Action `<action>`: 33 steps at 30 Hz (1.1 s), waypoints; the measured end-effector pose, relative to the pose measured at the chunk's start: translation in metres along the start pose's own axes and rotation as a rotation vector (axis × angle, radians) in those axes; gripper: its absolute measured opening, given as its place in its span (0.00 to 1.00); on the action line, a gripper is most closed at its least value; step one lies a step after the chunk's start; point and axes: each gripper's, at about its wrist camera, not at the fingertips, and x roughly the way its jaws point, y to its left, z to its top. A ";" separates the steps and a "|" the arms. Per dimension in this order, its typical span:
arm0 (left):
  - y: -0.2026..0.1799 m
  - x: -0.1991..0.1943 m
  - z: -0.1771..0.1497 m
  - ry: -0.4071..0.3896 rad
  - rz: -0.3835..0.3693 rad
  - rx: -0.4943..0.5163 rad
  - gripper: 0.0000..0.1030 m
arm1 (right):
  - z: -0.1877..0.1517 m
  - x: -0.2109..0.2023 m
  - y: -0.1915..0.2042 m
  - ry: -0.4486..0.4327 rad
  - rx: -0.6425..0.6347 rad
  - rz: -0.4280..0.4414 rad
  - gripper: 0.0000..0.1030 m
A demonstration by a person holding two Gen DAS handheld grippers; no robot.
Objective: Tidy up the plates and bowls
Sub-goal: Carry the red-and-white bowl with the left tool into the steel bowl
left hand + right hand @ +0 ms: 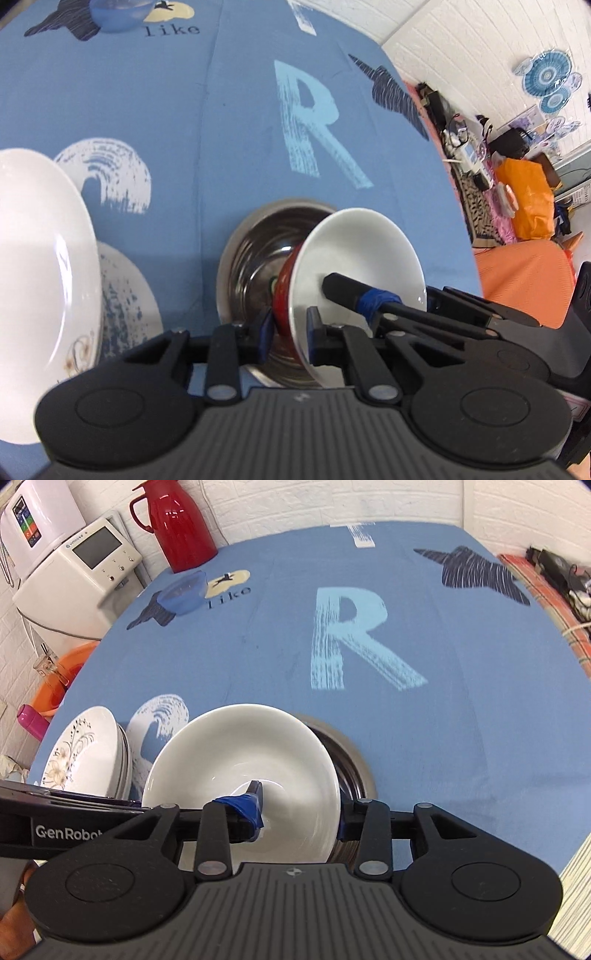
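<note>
Over round steel bowl [258, 236], both jaws pinch glossy white-inside, red-outside bowl [362, 243].

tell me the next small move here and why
Probably lower the white bowl into the steel bowl and let go. Both the left gripper and the right gripper pinch its rim from opposite sides. It hangs tilted just over the steel bowl, and its red outside already dips inside. Level it first so it nests flat.

A blue-clothed table [461, 709] carries a steel bowl [354, 760], stacked plates [85, 753] and a blue bowl [183, 592].
</note>
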 end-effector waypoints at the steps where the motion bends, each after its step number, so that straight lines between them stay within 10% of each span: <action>1: 0.000 0.003 -0.001 0.004 0.007 0.001 0.05 | -0.002 0.003 -0.002 0.004 0.004 0.005 0.22; 10: 0.001 0.007 0.000 -0.012 0.026 0.005 0.10 | -0.008 0.012 -0.007 0.039 0.031 0.018 0.20; 18: 0.001 -0.014 0.004 -0.031 -0.032 0.033 0.56 | 0.000 0.004 -0.009 0.017 0.048 -0.014 0.22; 33: 0.005 -0.050 0.005 -0.116 0.002 0.102 0.57 | 0.012 -0.010 0.004 -0.014 -0.033 -0.056 0.24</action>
